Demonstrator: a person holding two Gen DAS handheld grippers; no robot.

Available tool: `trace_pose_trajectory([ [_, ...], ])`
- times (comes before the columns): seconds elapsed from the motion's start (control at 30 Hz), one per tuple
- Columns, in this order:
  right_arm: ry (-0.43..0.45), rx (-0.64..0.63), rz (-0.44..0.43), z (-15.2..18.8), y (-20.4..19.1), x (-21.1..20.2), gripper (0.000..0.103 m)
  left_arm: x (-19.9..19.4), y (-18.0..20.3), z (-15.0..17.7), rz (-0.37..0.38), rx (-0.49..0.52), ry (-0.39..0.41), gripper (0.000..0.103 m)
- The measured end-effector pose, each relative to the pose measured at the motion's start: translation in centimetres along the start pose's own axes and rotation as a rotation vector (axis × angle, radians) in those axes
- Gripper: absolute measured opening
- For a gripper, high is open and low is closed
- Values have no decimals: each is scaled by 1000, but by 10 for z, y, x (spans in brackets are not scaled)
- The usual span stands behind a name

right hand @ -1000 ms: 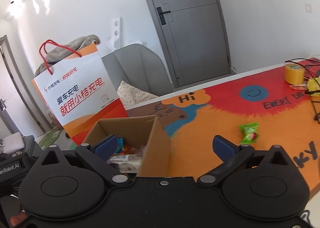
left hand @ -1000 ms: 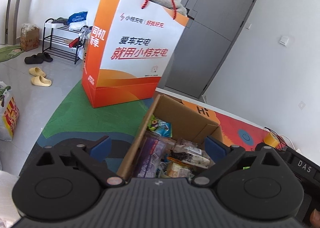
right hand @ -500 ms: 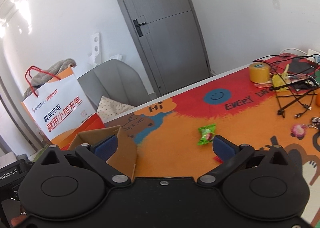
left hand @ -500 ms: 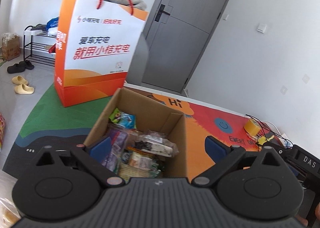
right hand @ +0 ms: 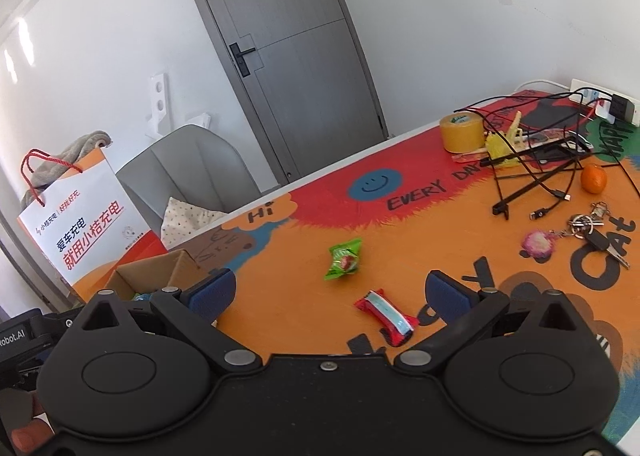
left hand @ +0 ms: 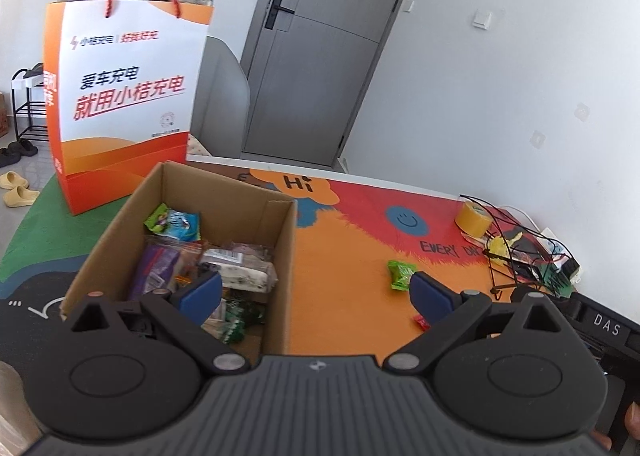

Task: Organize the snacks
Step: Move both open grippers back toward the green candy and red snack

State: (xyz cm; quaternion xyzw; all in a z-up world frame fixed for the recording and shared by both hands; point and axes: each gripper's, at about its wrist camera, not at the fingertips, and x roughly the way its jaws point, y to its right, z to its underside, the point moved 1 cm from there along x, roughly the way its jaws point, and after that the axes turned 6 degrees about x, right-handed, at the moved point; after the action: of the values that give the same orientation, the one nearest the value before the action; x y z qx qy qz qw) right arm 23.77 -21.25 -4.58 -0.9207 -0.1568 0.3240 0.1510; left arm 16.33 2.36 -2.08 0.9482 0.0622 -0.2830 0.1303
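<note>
Many snacks are already packed in the cardboard box; a green candy and red candy remain on the mat. Both the left gripper and right gripper are held apart, empty.

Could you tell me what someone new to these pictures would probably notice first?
Probably the tall orange and white paper bag at the mat's far left, behind the open cardboard box of snacks. Next, the bright cartoon mat, where a green candy and a red candy lie loose before the open right gripper.
</note>
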Motion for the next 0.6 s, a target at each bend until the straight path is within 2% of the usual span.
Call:
trace_pose_trajectory([
  [0.1,-1,13,5,0,11,0,101,5,11,2,19,15,2,99],
  [0.4,-51,35,2,8,37,16,83,26,45,6,45,79,0,98],
  [0.57,-100,45,1,14,46,38,74,47,59,7,65,103,-19,94],
  [0.6,-110,42,2,15,47,43,72,53,62,6,74,110,-29,90],
])
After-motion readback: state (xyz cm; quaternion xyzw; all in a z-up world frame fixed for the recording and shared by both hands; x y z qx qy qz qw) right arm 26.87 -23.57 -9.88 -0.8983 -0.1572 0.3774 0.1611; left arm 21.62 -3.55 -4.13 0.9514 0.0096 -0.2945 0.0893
